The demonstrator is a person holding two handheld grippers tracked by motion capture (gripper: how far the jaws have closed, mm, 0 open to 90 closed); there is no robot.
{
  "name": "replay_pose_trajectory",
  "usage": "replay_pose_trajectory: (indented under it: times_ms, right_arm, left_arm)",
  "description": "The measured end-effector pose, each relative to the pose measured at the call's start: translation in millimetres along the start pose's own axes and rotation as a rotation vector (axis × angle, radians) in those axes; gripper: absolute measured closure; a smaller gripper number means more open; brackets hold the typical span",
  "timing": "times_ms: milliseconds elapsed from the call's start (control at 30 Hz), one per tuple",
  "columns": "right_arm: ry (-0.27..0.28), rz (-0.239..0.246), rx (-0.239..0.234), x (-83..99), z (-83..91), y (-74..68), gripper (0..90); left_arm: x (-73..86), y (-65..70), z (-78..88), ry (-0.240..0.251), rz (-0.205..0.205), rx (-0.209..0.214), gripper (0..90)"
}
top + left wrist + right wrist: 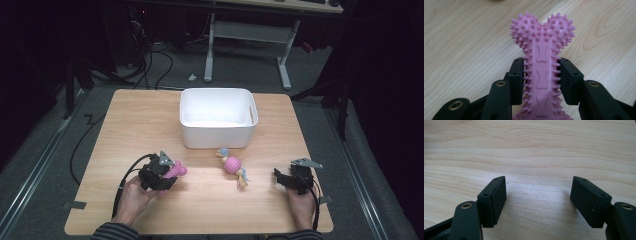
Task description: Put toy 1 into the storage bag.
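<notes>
The left gripper (541,80) is clamped on the shaft of the pink spiky bone toy (542,57), which sits just above the near left part of the counter (125,120), its knobbly head sticking out past the pads. To carry it well to the white bin (218,117), I would keep the grip firm and centred, lift clear of the rim, and release over the middle. The right gripper (539,200) rests with its jaws wide and nothing between them, near the rope ball toy (233,166).

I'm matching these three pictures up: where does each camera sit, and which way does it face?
High view: above the person's side, looking forward and down on the table; both hands show.
Left gripper view: on the left gripper, looking along its jaws, shut on the pink bone toy.
Right gripper view: on the right gripper, over bare wood, jaws open.
Shared: the toy shows in the high view too.
</notes>
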State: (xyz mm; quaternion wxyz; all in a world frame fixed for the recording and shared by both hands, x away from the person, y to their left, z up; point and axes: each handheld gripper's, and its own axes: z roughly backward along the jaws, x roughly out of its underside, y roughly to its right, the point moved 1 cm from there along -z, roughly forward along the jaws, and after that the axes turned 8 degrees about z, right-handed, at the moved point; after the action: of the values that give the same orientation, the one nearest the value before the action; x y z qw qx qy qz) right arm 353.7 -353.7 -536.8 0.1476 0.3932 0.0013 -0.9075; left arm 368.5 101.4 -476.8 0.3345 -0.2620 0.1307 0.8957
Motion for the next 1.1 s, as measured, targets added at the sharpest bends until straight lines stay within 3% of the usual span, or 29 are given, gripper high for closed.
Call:
replay_pose_trajectory:
  times_ms: [167,400,833,1100]
  right_arm:
    - [0.000,0.001,0.000,0.0,0.0,0.0,29.2]
    - [0.001,0.009,-0.001,-0.1,-0.2,0.0,29.2]
    - [0.000,0.007,-0.001,0.0,-0.1,-0.3,29.3]
    - [0.000,0.007,-0.002,-0.1,-0.1,-0.3,29.1]
  left_arm:
    - [-4.4,-2.4,4.2,0.012,0.006,0.004,59.2]
    - [-13.5,-3.9,16.0,0.078,-0.003,0.001,59.5]
    - [-30.2,-8.5,26.5,0.090,-0.004,0.015,59.5]
    - [-43.2,-9.8,39.6,0.126,0.011,0.040,59.5]
